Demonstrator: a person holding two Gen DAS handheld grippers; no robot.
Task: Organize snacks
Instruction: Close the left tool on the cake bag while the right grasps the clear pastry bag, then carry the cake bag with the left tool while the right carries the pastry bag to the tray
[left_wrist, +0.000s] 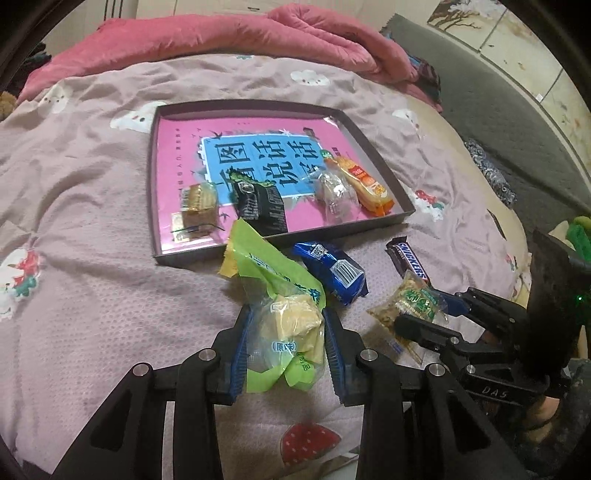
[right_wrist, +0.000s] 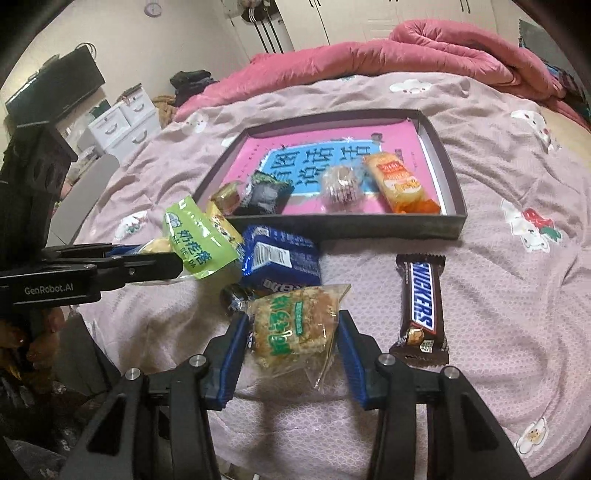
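Two hand-held grippers over a bed, each with a snack between its fingers; a shallow tray (left_wrist: 373, 147) lies ahead of both.

Left gripper (left_wrist: 288, 347): fingers pressed against the sides of the green bag (left_wrist: 284, 302), which is pinched at its lower, bulkier half while the crimped top points away toward the tray's near wall. In the right view the same bag (right_wrist: 199, 240) sits raised beside the tray's near-left corner.

Right gripper (right_wrist: 293, 347): fingers flank the rice cake (right_wrist: 295, 325) and look to touch its wrapper on both sides (whether they bear on it firmly cannot be told). The cake's long axis runs across the gap between the fingers.

Still on the sheet: a blue pack (right_wrist: 280, 258) just ahead of the rice cake and touching the green bag, and a Snickers (right_wrist: 421, 302) to the right, its long axis pointing toward the tray. Already in the tray, along its near side: a gold square (left_wrist: 197, 210), a black pack (left_wrist: 258, 203), a clear-wrapped piece (left_wrist: 336, 195) and an orange pack (left_wrist: 365, 181).

Governing relation: the tray lies straight ahead of both grippers, and the left one is nearer its wall. The free floor lies behind the row of four, so a forward carry over the near wall likely comes next.
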